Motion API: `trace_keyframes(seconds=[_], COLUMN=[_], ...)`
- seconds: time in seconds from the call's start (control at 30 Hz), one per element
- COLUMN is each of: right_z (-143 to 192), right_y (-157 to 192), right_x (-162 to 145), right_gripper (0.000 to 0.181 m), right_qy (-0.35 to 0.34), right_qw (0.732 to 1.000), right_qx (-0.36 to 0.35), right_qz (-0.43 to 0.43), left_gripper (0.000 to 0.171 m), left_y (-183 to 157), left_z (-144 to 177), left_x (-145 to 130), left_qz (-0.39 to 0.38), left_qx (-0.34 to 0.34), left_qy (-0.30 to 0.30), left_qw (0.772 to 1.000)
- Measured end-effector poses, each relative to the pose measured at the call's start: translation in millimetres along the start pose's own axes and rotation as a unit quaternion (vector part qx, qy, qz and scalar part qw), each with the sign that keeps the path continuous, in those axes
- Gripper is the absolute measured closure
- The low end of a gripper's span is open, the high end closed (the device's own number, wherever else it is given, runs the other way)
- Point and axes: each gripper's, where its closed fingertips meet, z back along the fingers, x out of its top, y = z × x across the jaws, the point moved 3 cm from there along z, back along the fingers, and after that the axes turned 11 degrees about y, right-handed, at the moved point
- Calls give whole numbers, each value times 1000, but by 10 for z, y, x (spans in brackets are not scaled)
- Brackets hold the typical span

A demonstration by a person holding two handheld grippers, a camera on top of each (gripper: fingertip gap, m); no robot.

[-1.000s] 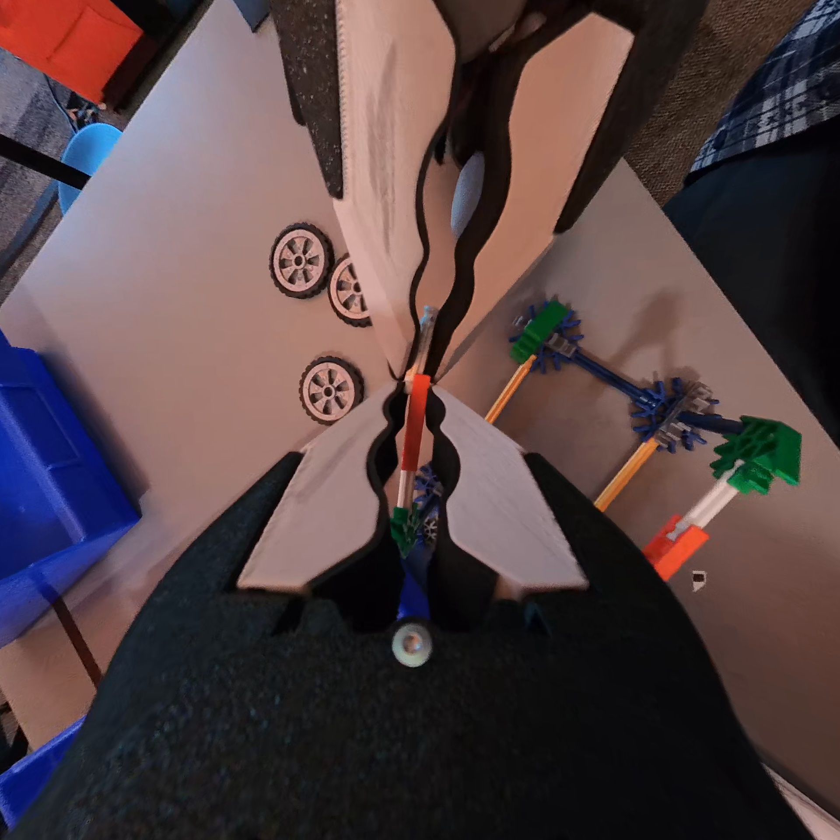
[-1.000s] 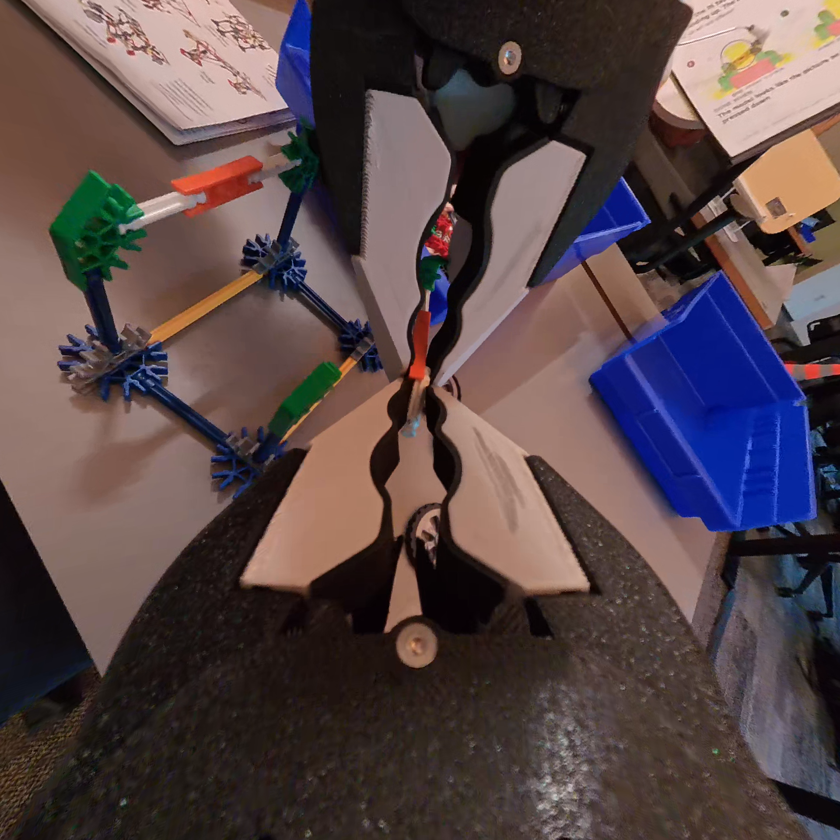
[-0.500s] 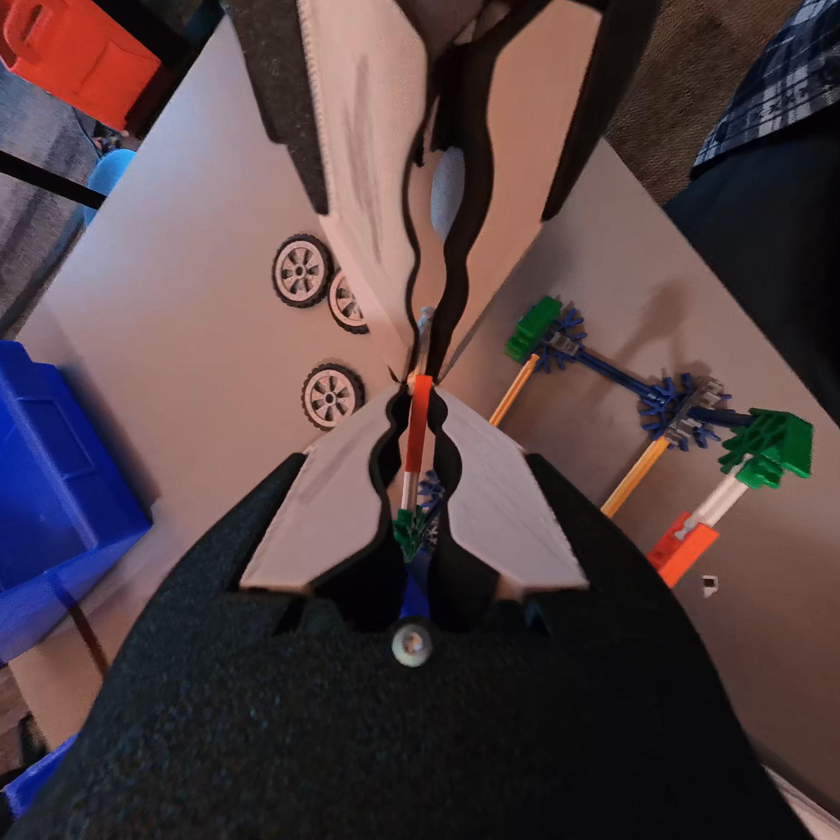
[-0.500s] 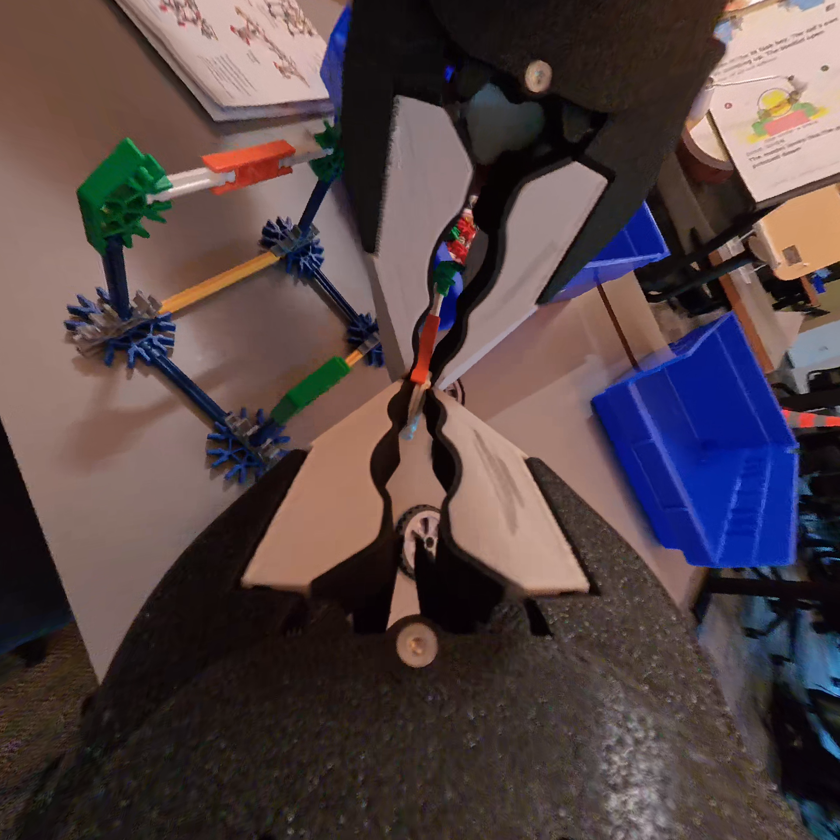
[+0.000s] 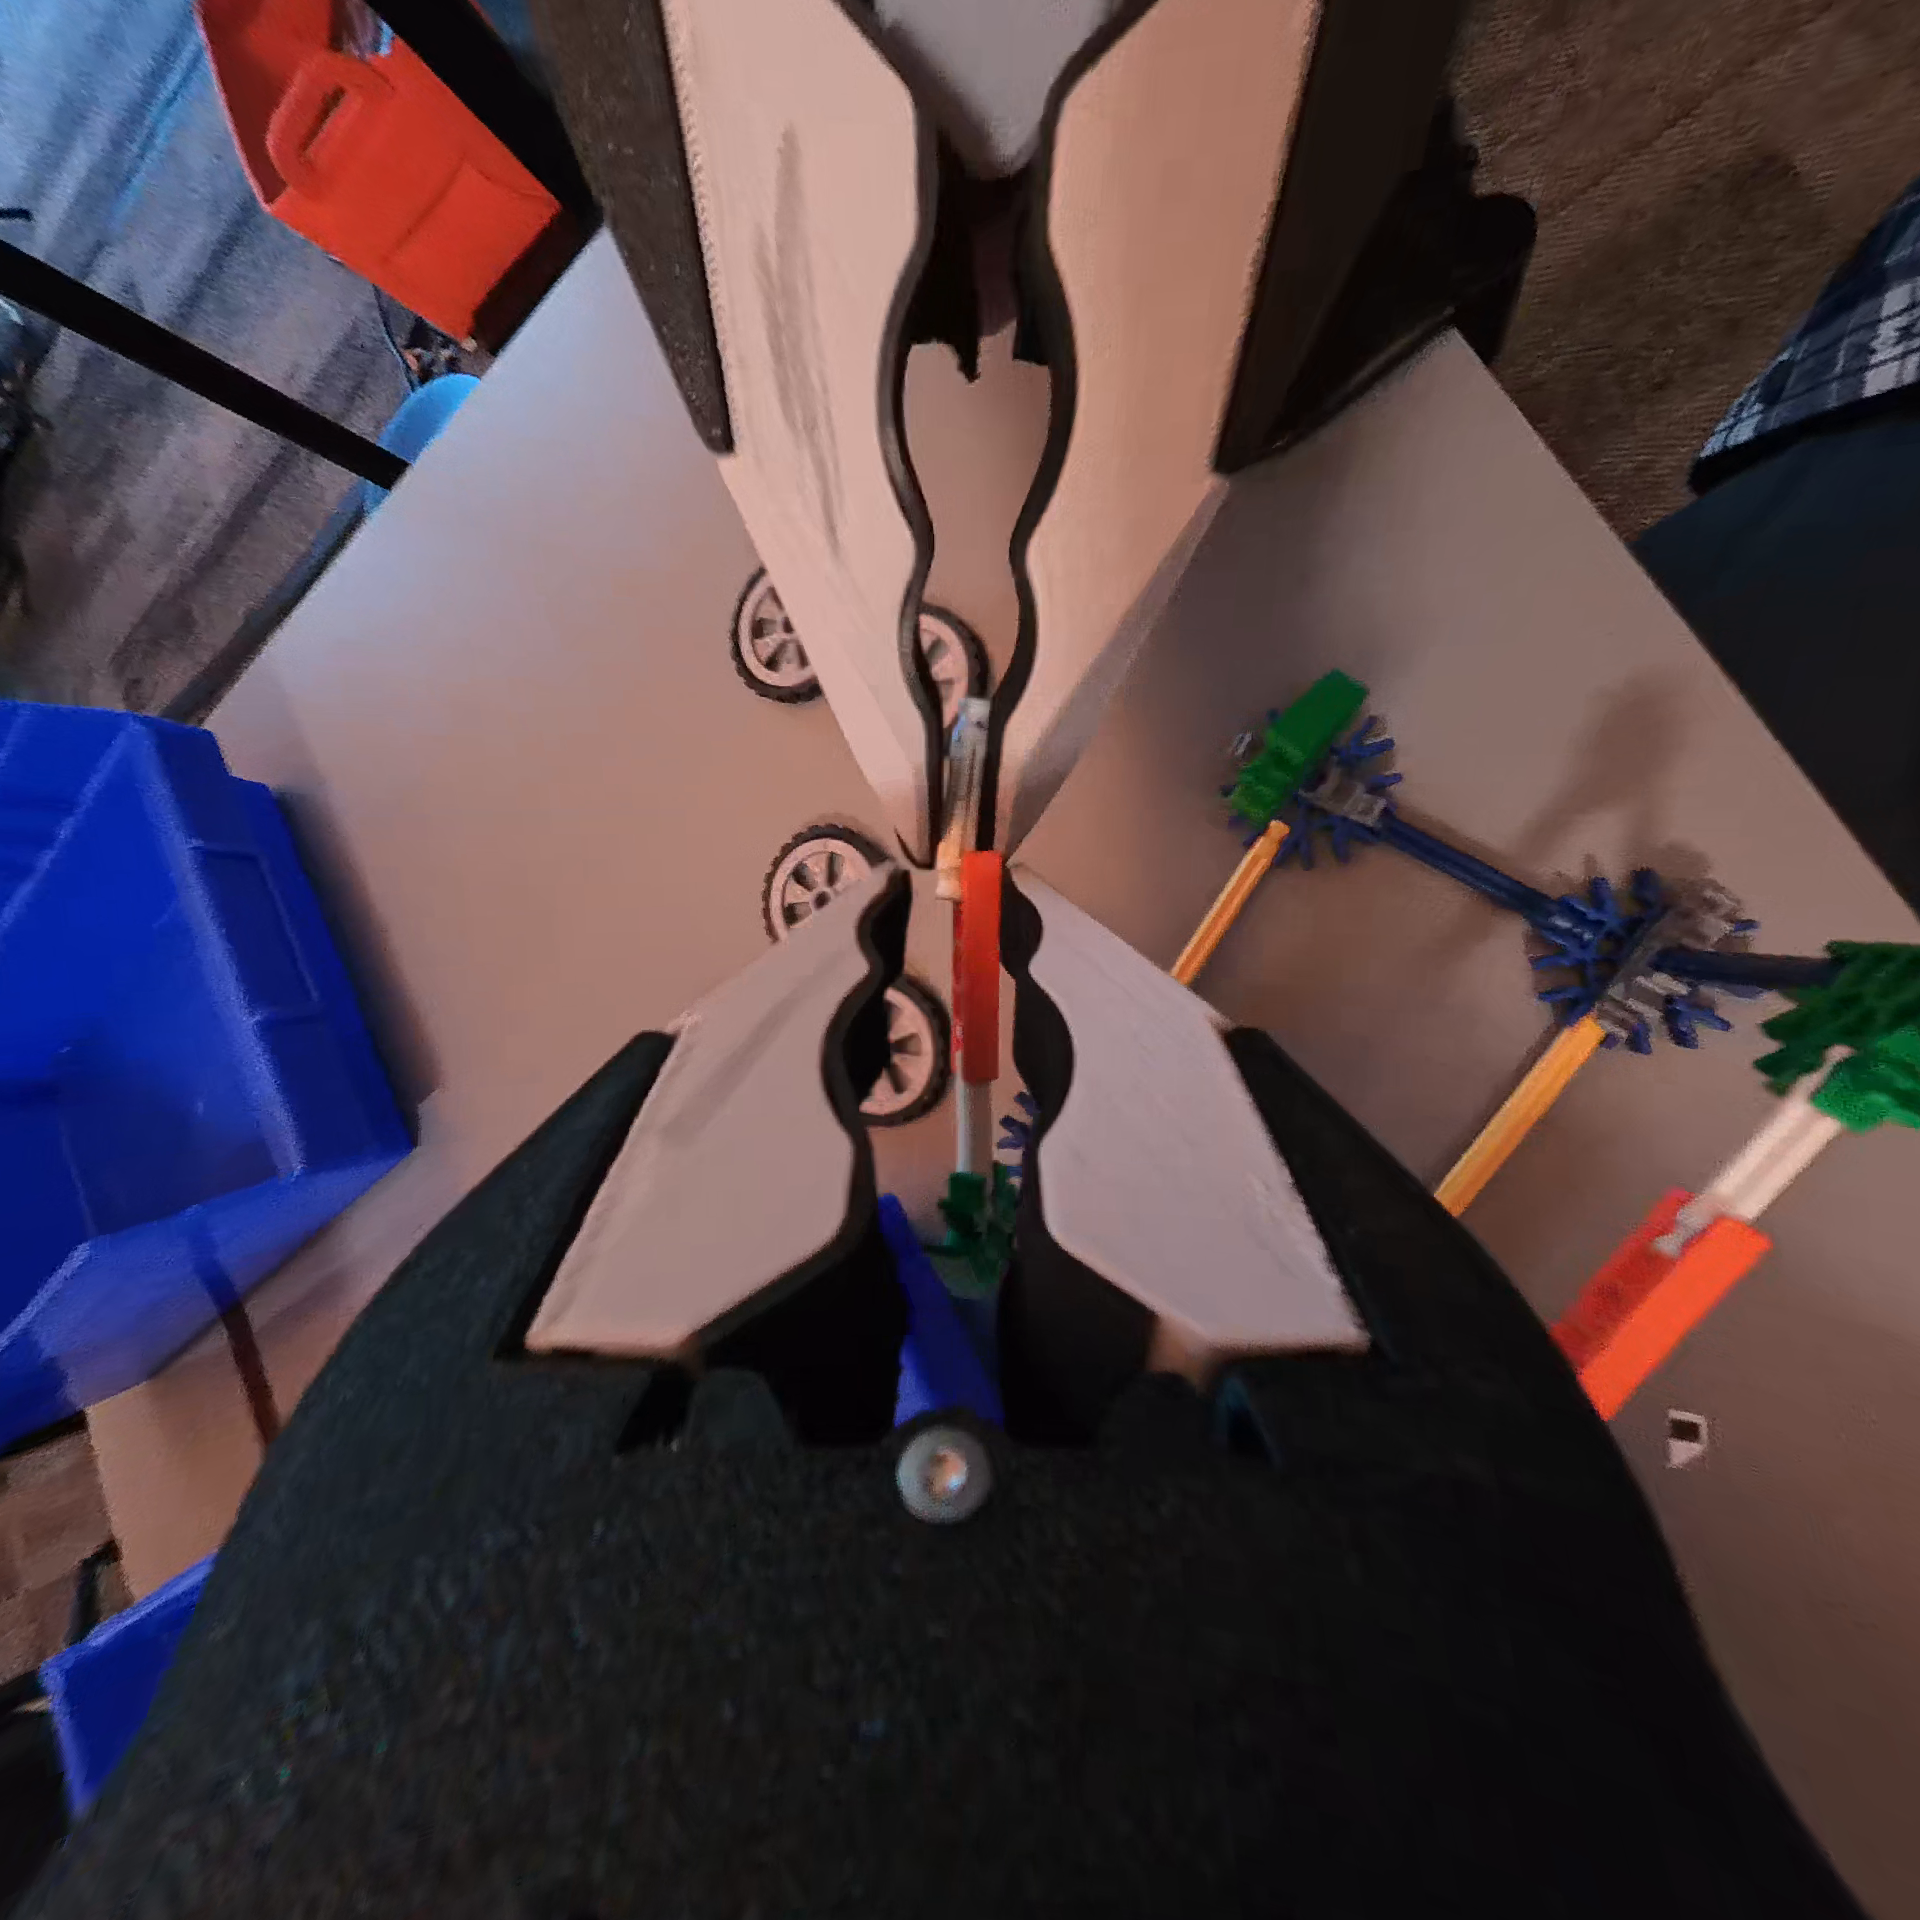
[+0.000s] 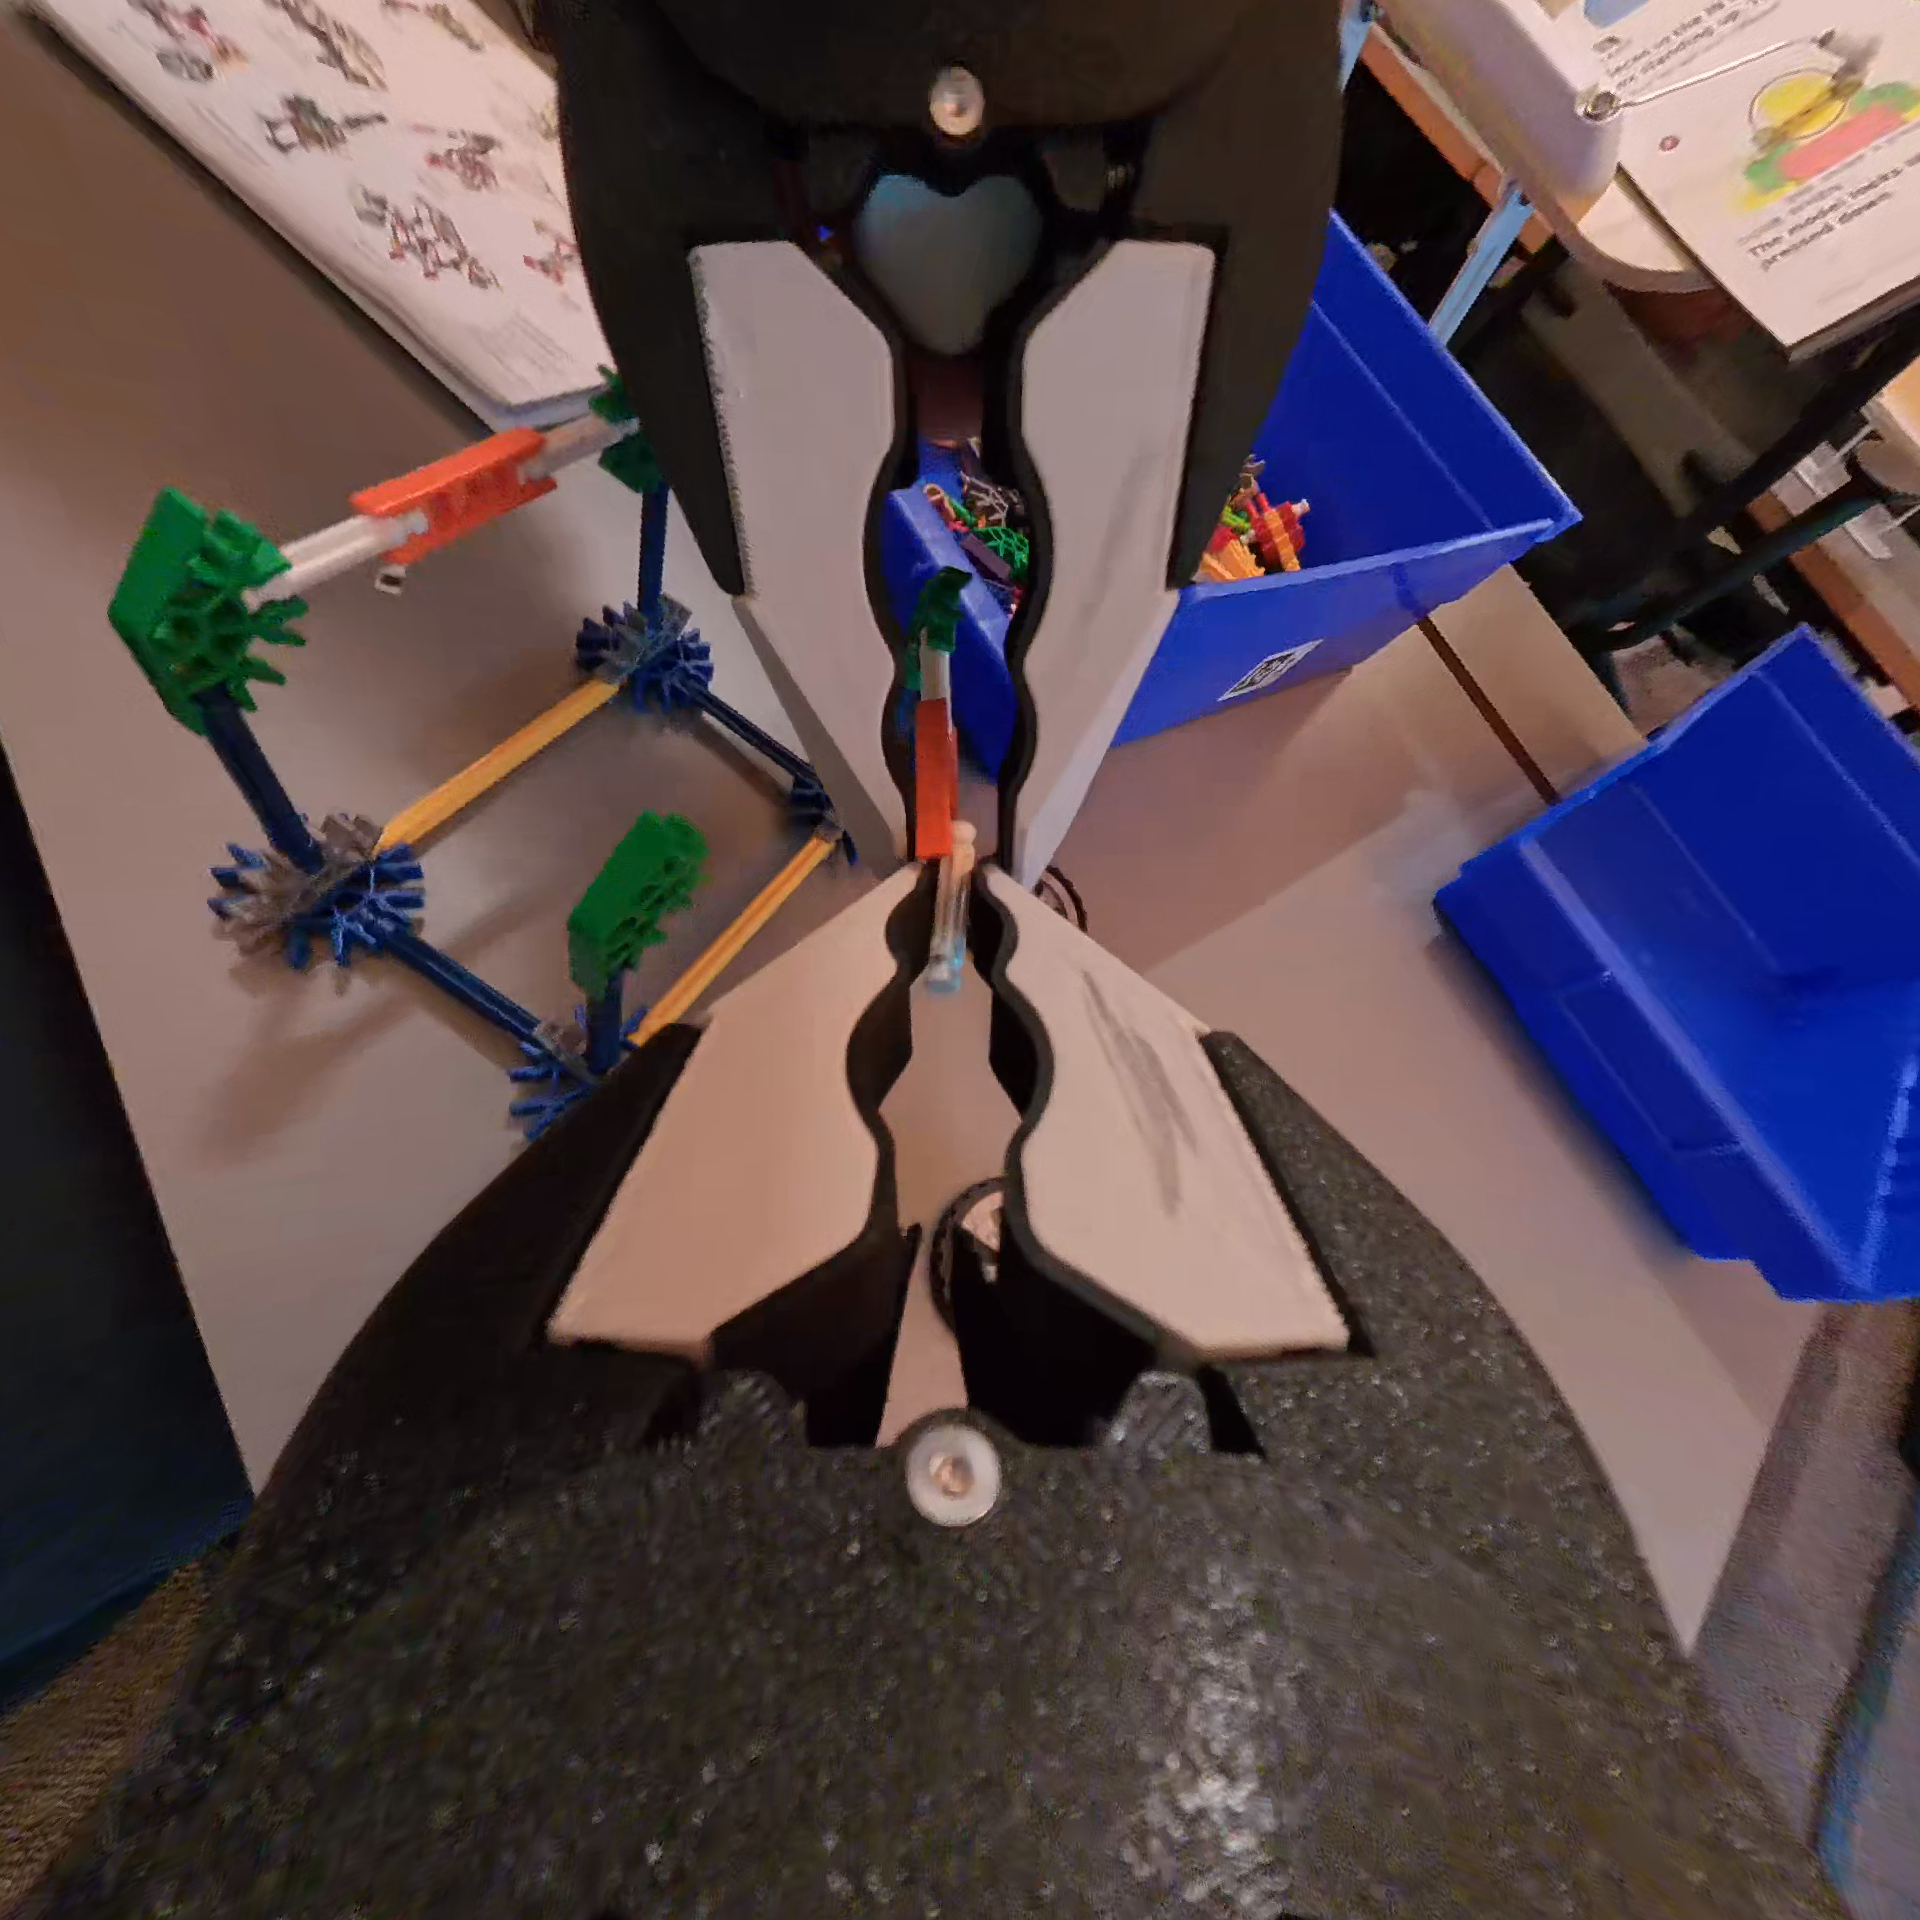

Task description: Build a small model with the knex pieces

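Left tool (image 5: pixel 956 894): jaws slightly parted, wider than the piece between them. An orange connector (image 5: pixel 978 966) sits in the gap on a white rod (image 5: pixel 968 1117) with a green connector (image 5: pixel 975 1210) at the near end. The orange part looks to touch one finger only, with bench (image 5: pixel 520 779) visible on its other side.

Right tool (image 6: pixel 949 883): tip to tip with the left, and it seems to pinch a clear rod (image 6: pixel 948 920) that meets the orange connector's end. The whole piece is up in the air above the bench.

Below are grey wheels (image 5: pixel 816 883). Beside them lies a rod-and-connector frame (image 5: pixel 1600 935). A blue bin of parts (image 6: pixel 1351 540), an empty blue bin (image 6: pixel 1714 987) and an instruction booklet (image 6: pixel 364 177) are nearby.
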Motion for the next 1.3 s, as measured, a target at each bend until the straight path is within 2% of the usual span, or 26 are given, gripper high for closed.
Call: trace_keyframes(seconds=[0.17, 0.4, 0.53, 0.9, 1.13, 1.3], right_z=[-23, -30, -56, 9, 14, -14], right_y=[-35, -23, -10, -2, 32, 46], right_x=[0, 17, 5, 79, 99, 94], right_gripper=[176, 175, 175, 175, 175, 176], right_qy=[-3, 15, 44, 53, 52, 70], right_qw=[999, 999, 997, 979, 972, 966], right_qx=[33, 42, 7, -121, -140, -142], right_qz=[-19, 9, 58, 155, 183, 205], left_gripper=[161, 164, 165, 166, 166, 168], left_y=[-6, -17, -15, 7, -12, -12], left_z=[-8, -5, -28, 60, 73, 43], left_x=[-22, -29, -40, -4, -6, -18], left_qz=[-25, -73, -102, -111, -121, -98], left_qx=[19, 77, 112, 158, 168, 151], left_qy=[6, 26, 54, 48, 53, 54], left_qw=[999, 994, 987, 980, 977, 982])
